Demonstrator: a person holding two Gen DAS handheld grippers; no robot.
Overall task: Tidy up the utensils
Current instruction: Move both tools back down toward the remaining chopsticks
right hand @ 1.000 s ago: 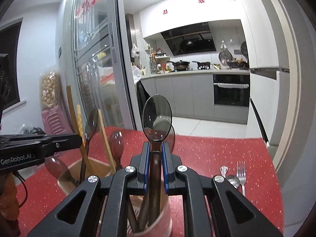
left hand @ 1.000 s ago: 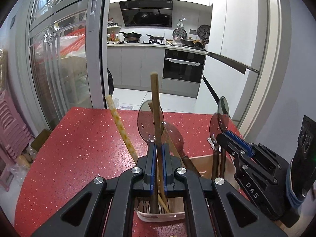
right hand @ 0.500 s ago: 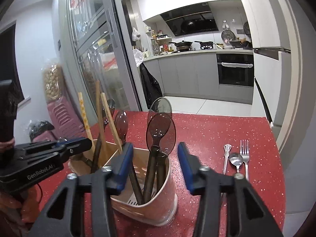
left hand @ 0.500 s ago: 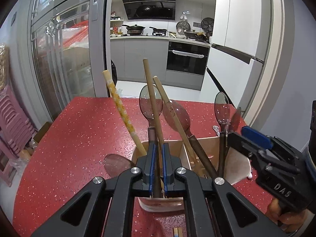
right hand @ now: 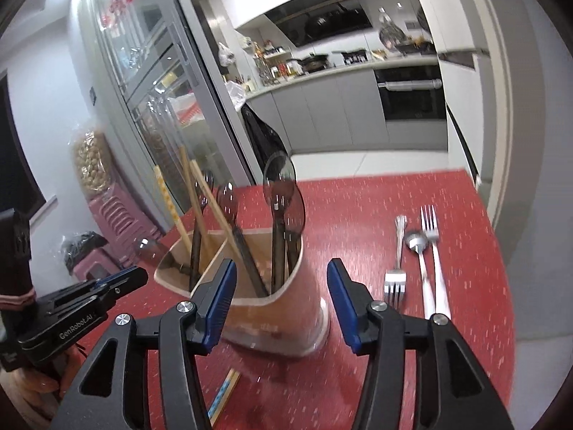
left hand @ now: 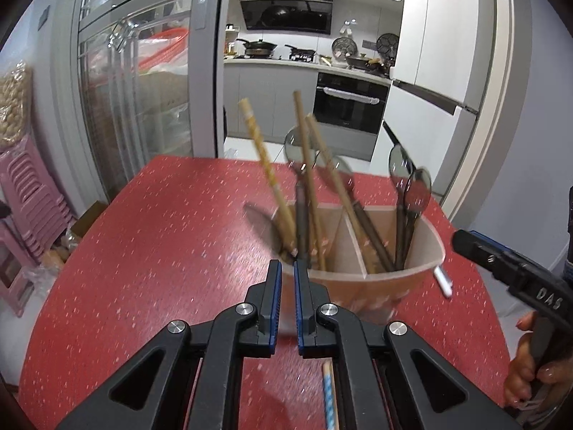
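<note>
Steel cutlery, two forks [right hand: 395, 268] and a spoon [right hand: 422, 268], lies flat on the red table [right hand: 358, 215] ahead and to the right of my right gripper [right hand: 281, 308], long axes pointing away from me. That hand is plainly the nearer one. Its jaws stand wide and empty, level, with the pink utensil holder [right hand: 275, 319] straight ahead between them. My left gripper [left hand: 287, 308] hovers just short of the holder's near rim, jaws narrow with nothing between them. A patterned chopstick [left hand: 328, 394] lies beneath it, close to me.
</note>
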